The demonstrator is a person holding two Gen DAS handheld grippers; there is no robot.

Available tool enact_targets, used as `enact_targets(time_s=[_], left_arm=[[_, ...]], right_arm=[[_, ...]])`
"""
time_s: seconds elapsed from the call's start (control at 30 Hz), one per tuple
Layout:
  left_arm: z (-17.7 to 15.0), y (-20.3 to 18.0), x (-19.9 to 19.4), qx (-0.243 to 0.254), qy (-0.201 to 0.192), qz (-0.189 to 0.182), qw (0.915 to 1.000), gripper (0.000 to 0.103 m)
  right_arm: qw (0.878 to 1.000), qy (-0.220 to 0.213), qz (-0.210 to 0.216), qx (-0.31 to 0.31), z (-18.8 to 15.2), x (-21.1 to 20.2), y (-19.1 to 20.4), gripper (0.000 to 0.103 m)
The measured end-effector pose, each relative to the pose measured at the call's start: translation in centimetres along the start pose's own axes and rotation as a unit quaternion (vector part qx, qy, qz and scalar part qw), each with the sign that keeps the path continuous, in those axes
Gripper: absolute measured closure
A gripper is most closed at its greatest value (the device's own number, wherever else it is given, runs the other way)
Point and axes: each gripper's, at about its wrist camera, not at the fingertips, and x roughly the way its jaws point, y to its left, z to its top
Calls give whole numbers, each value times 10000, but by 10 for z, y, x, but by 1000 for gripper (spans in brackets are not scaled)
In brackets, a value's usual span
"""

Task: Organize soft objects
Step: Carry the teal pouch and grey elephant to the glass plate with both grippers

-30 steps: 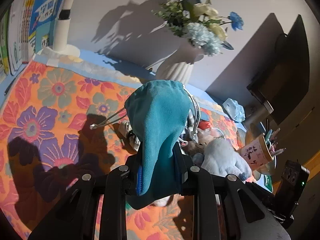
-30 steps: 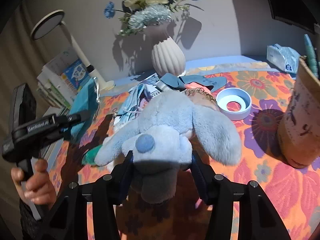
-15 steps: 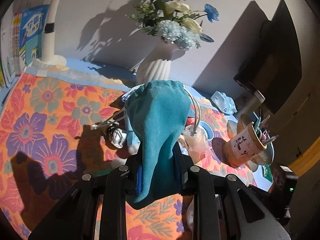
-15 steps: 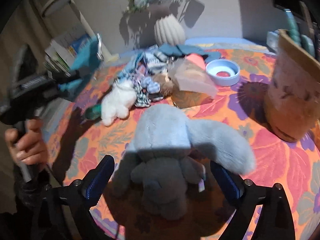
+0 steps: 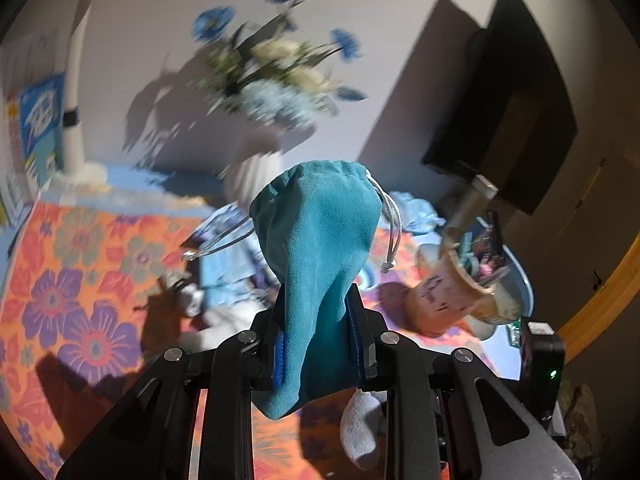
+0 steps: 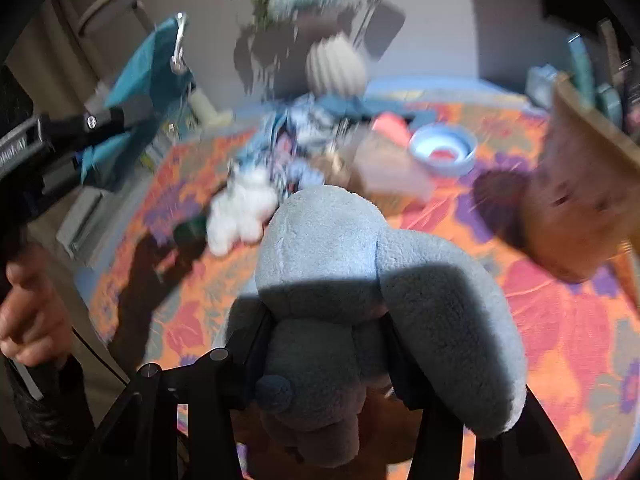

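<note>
My left gripper [image 5: 320, 320] is shut on a teal drawstring pouch [image 5: 320, 220], which stands up between the fingers with its cords hanging loose. The right wrist view shows the same pouch [image 6: 148, 60] raised at upper left, a person's hand [image 6: 24, 312] on the handle below. A grey-blue plush toy [image 6: 328, 248] with a long floppy ear sits between the fingers of my right gripper [image 6: 326, 332]. Its jaws are closing, and the pads press on the toy's sides. The toy hangs just above the floral tablecloth [image 6: 560, 320].
A white ribbed vase [image 6: 336, 66] with flowers stands at the back. A brown paper cup [image 6: 580, 208] of pens is at right, a blue ring lid [image 6: 442, 152] beside it. A small white plush [image 6: 244, 208] and a heap of cloth items [image 6: 296, 132] lie mid-table.
The right jaws swung wide open around the plush toy, then narrowed on it again. The left gripper rose and swung right with the pouch. Both views are now blurred.
</note>
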Motion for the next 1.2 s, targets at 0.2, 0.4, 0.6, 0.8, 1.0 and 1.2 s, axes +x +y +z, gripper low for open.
enact_targets(time_s=[0.2,0.4,0.6,0.8,1.0,1.2], left_arm=[[16,-60,-11,408,-279,-318,9983,82],[31,-126,0,843,-345,-608,9940,82],[42,-195,32,1191,-179,-1051,9871,82],[51,-266,80,1457,179,-1421,9789,82],[47,-310,140,1524,727,-1364,9762,82],[42,-321,189,1546,1019,-1325,9737,82]], right_arm=[[9975,-658,-93,225,11,-69,-22,53],[9884,-1341,-342,629,17,-138,-58,53],[9714,-1821,-1032,1123,16,-194,-109,53],[9428,-2166,-1745,1838,15,-233,-171,53],[9259,-2155,-1965,2400,20,-227,-227,52],[9266,-1668,-1966,2738,20,-185,-275,52]])
